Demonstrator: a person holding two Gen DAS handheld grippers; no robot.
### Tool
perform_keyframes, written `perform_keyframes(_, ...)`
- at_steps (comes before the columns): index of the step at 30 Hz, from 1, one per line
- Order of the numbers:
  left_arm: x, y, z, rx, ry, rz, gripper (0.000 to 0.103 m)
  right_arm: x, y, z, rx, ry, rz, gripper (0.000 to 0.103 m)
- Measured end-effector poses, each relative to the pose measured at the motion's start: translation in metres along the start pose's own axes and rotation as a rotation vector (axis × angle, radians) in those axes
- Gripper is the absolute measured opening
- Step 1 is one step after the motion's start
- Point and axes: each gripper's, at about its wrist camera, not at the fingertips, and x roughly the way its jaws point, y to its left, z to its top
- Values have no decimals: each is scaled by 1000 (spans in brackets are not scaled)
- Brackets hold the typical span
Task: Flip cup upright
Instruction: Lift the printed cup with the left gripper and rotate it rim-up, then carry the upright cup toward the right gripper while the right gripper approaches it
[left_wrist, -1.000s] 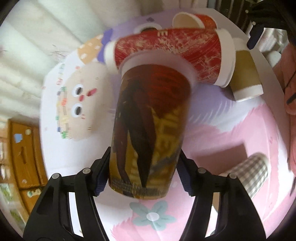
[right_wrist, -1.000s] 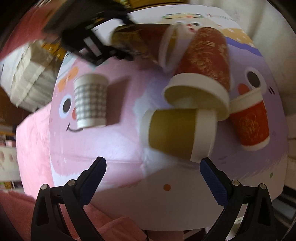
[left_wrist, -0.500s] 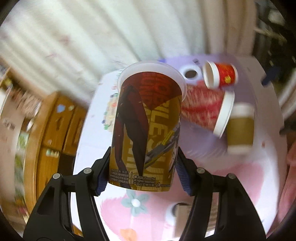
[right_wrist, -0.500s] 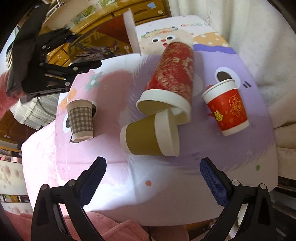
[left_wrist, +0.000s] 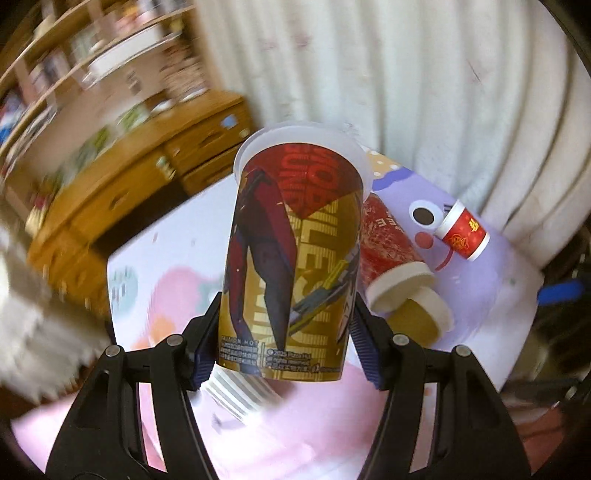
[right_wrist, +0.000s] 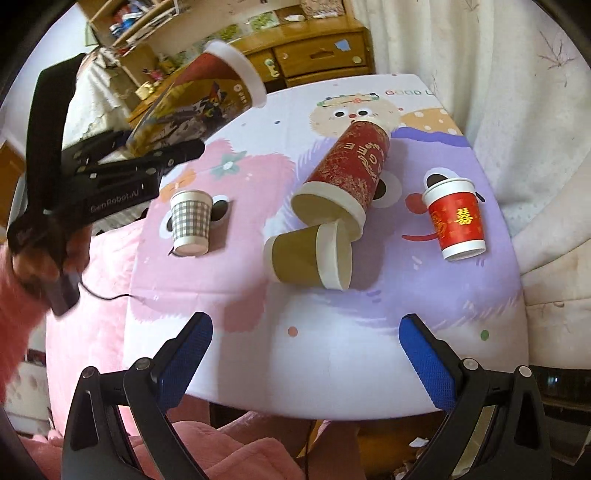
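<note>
My left gripper (left_wrist: 284, 332) is shut on a tall gold-and-red printed cup (left_wrist: 291, 258) near its base, rim pointing away. In the right wrist view that cup (right_wrist: 195, 96) is held in the air above the table's far left side, tilted with its white rim up and to the right. My right gripper (right_wrist: 304, 354) is open and empty over the table's near edge. A tall red cup (right_wrist: 347, 173) and a brown cup (right_wrist: 310, 254) lie on their sides mid-table, touching.
A checked cup (right_wrist: 190, 221) stands upright at the left and a small red cup (right_wrist: 456, 218) upright at the right on the cartoon tablecloth (right_wrist: 332, 350). Wooden drawers (right_wrist: 317, 55) and a white curtain (right_wrist: 517, 74) stand behind the table.
My left gripper has lifted the printed cup off the table and swung it up, so its rim now points upward. My right gripper has pulled back a little and stayed open.
</note>
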Motion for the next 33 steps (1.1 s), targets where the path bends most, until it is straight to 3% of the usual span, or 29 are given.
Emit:
perform_keyframes(5,-27,-14,-43,-206,13,3,60,-18,1,-19,-39,-6,23,103)
perform_keyframes(10,-42,-36,-87,-345,22,20,60,-28,3,-41,-66,-3,32,103)
perform_keyframes(15,-38,-53,-129,-501,38,31,60,-26,-6,-62,-41,35,53,103)
perform_keyframes(20,-16,-61,-169,-663,115,22,60,-21,-19,-79,-4,93,74,103)
perform_keyframes(23,4,-69,-186,-704,200,56,60,-18,-26,-88,5,113,72,103)
perform_keyframes(26,18,-75,-197,-758,240,38,60,-16,-31,-96,11,136,68,103)
perform_keyframes(33,42,-88,-199,-741,319,46,60,-4,-42,-100,31,168,65,103)
